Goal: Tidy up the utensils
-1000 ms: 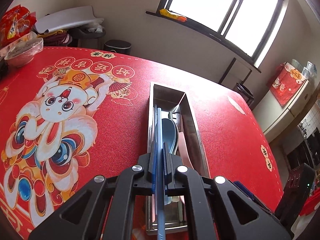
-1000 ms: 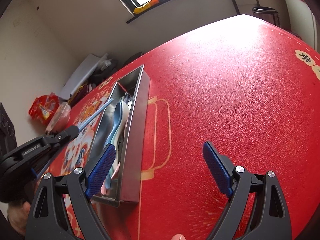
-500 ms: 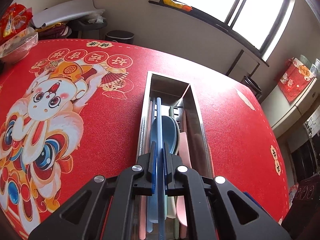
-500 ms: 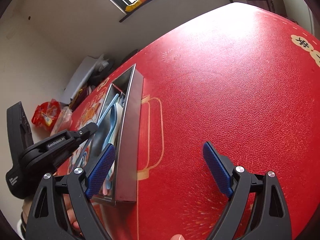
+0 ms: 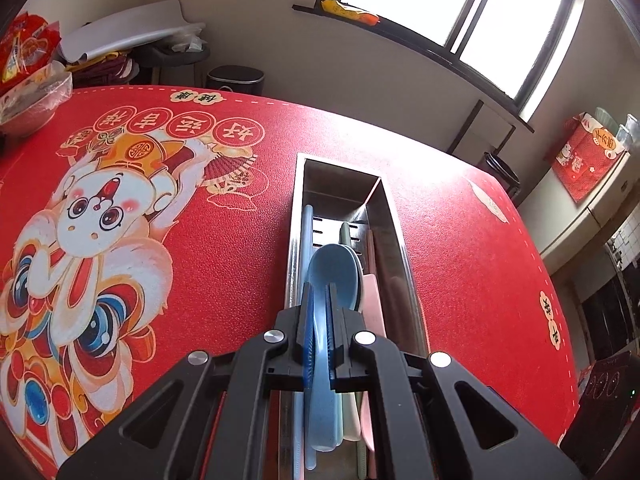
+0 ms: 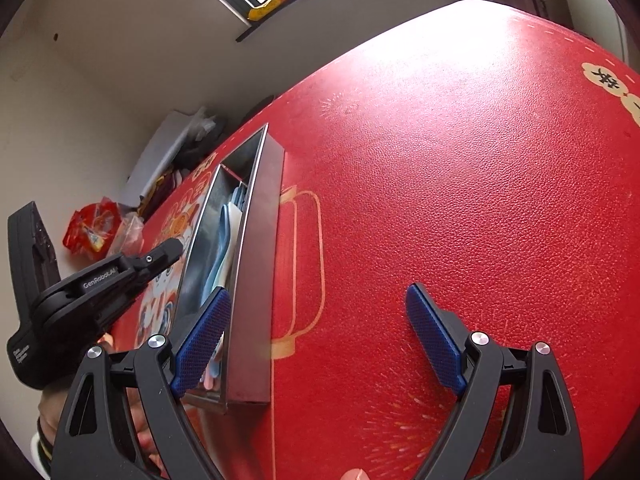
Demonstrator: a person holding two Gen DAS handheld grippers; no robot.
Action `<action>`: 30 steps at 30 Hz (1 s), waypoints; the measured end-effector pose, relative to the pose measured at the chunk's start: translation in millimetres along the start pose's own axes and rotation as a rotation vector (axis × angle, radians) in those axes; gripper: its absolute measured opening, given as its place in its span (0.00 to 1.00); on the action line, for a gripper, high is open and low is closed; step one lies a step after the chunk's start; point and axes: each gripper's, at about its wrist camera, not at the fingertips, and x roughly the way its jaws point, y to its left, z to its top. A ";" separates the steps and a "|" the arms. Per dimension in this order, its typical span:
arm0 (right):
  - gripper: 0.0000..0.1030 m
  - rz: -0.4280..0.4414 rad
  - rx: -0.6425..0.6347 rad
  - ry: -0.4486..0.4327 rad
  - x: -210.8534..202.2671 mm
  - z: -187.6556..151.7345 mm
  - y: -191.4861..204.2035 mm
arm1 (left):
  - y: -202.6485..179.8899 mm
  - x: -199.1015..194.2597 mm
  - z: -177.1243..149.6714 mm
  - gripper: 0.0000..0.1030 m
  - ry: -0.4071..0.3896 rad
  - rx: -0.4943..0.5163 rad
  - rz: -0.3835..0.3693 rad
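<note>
A long steel tray (image 5: 396, 224) lies lengthwise on the red tablecloth. It holds a light blue spoon (image 5: 332, 268), pink (image 5: 370, 312) and green (image 5: 346, 232) utensils, and a blue chopstick (image 5: 306, 224) along its left wall. My left gripper (image 5: 319, 292) hovers low over the tray's near half. Its jaws are all but shut, with only a thin slit and nothing pinched. The right wrist view shows the left gripper (image 6: 172, 246) beside the tray (image 6: 256, 280), with no stick at its tip. My right gripper (image 6: 316, 290) stands wide open and holds nothing, its left finger (image 6: 204, 332) over the tray's near end.
A cartoon rabbit print (image 5: 104, 216) covers the cloth left of the tray. A covered bowl (image 5: 32, 100) and a red snack bag (image 5: 24, 48) sit at the far left edge. A black device (image 5: 600, 392) stands at the near right. A hand (image 6: 52, 412) holds the left gripper.
The blue chopstick that stuck out from the left jaws is no longer between them and lies in the tray. The left gripper moved forward over the tray. The right gripper barely moved.
</note>
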 end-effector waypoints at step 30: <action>0.83 -0.406 -0.293 -0.307 -103.3 -21.5 75.7 | 88.1 -166.3 -29.4 0.74 -0.292 0.224 0.034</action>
